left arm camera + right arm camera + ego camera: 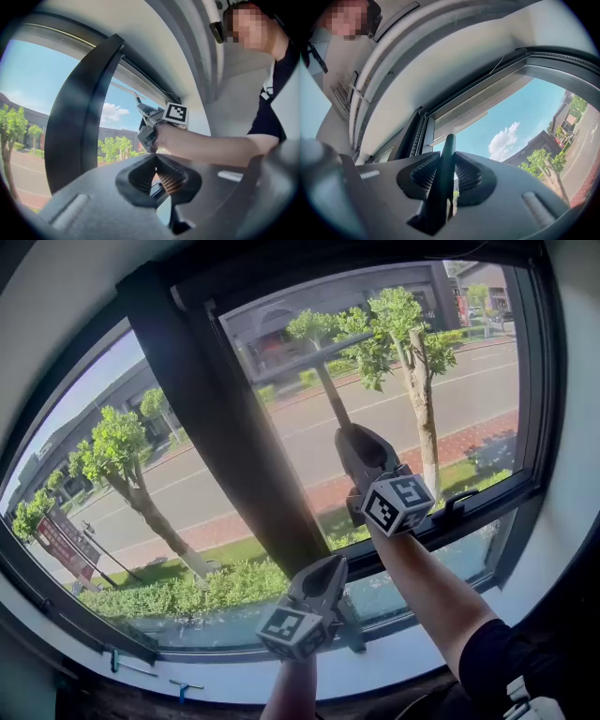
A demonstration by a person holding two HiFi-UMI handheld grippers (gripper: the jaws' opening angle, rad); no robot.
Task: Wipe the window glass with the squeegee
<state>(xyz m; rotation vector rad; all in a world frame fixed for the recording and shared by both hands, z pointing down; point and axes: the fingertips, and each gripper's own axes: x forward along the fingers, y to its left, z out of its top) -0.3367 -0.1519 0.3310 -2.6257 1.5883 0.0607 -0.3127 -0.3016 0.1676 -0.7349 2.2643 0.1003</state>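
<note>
The window glass [450,409] looks out on a street with trees. My right gripper [352,433] is raised against the right pane and is shut on the squeegee's dark handle [331,395]. The handle runs up to a grey blade [309,356] lying across the glass. In the right gripper view the handle [446,164] stands clamped between the jaws of the right gripper [447,158]. My left gripper [328,568] hangs lower, near the bottom frame, shut with nothing in it. The left gripper view has the left gripper [155,158] with its jaws touching, and the right gripper [149,123] beyond them.
A thick dark mullion [216,427] slants between the left and right panes. A dark latch [456,506] sits on the crossbar below the right pane. Small clips [122,662] lie on the white sill. A person's arm [211,147] reaches across behind the left gripper.
</note>
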